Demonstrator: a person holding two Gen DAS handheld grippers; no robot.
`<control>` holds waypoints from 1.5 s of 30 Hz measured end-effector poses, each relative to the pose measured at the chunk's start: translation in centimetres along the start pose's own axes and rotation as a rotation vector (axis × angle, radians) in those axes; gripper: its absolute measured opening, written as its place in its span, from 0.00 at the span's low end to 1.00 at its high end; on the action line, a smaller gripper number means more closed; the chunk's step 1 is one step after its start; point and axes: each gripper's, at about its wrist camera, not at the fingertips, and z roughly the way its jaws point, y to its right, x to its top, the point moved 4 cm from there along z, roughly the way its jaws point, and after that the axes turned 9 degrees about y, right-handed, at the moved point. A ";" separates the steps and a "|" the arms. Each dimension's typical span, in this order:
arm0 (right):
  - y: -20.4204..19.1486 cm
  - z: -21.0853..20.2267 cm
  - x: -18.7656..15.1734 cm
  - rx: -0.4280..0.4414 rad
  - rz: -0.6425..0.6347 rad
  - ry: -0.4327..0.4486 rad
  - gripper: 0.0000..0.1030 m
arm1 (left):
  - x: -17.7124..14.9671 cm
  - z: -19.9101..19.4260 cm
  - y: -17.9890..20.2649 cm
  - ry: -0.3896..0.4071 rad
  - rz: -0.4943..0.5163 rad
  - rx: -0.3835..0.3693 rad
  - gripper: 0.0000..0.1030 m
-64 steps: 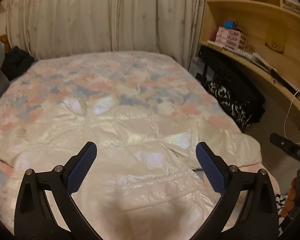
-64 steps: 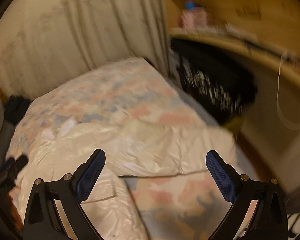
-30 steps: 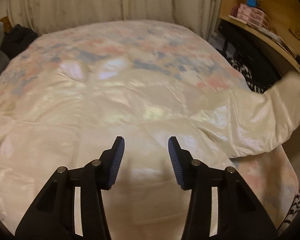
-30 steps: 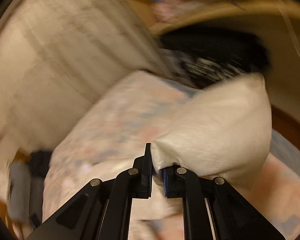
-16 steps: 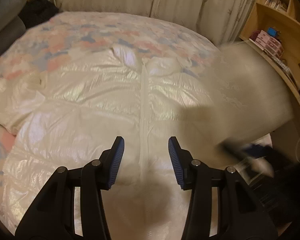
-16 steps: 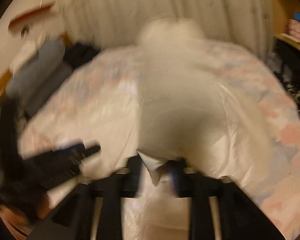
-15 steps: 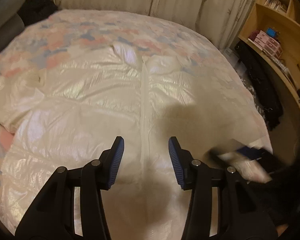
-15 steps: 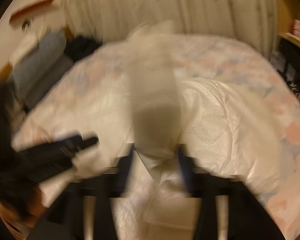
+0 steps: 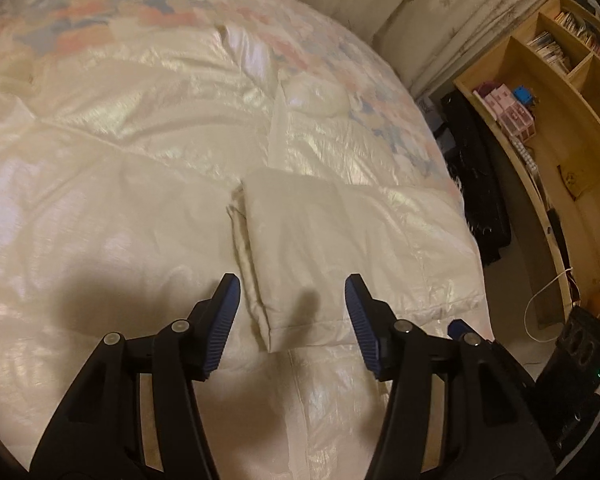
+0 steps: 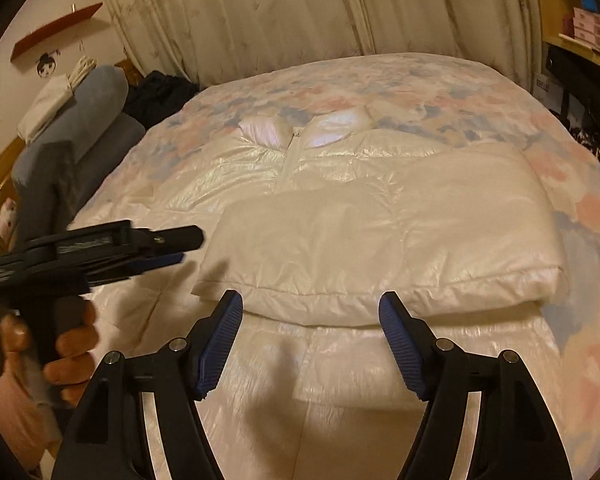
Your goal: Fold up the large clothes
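Right wrist view: right gripper is hovering with its blue pads spread wide and nothing between them, having just let go and opened; the fingers are pointing down at the cuff end of a sleeve. That sleeve is lying folded across the front of a cream padded jacket, its hem edge sitting just ahead of the fingertips. To the left in this view, a hand is gripping the handle of the left gripper, seen side-on. Left wrist view: left gripper is standing with its jaws partly apart and has just been opening further; nothing is between the pads, which are straddling the corner of the folded sleeve without pressing on it. The jacket is lying flat, front up, zip closed, collar toward the far side, spread over a bed with a floral cover. Curtains are hanging behind the bed; wooden shelves are standing at its right.
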 end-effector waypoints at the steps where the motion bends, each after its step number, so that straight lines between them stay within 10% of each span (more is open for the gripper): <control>1: -0.1 0.1 0.0 0.000 0.005 0.002 0.69 | -0.2 0.8 0.1 -0.018 0.003 0.005 0.50; 3: 0.2 0.1 -0.4 -0.002 0.014 -0.003 0.69 | -0.6 2.3 0.3 -0.049 0.012 0.013 0.50; 7: 1.0 0.7 -1.3 0.006 0.041 -0.022 0.69 | -1.0 4.6 2.1 -0.075 0.138 0.125 0.07; 10: 1.5 0.7 -1.4 0.007 0.053 -0.020 0.69 | 0.2 3.5 5.6 0.013 0.288 0.168 0.03; 18: 3.4 -2.8 -0.3 -0.026 0.062 0.043 0.69 | 6.2 -3.9 11.0 0.312 0.473 0.186 0.03; 25: 6.8 -4.4 -0.1 -0.140 0.071 -0.007 0.79 | 4.4 0.7 -0.9 0.084 0.386 0.395 0.07; 34: 13.1 -2.6 3.1 -0.170 0.219 -0.045 0.86 | 5.6 0.4 -2.5 0.081 0.253 0.286 0.55; 41: 20.1 2.8 7.9 -0.163 0.378 -0.051 0.87 | 7.9 2.8 -3.6 0.034 0.239 0.340 0.56; 45: 25.5 7.7 8.3 -0.177 0.514 -0.086 0.87 | 8.1 5.3 -4.8 -0.026 0.177 0.305 0.36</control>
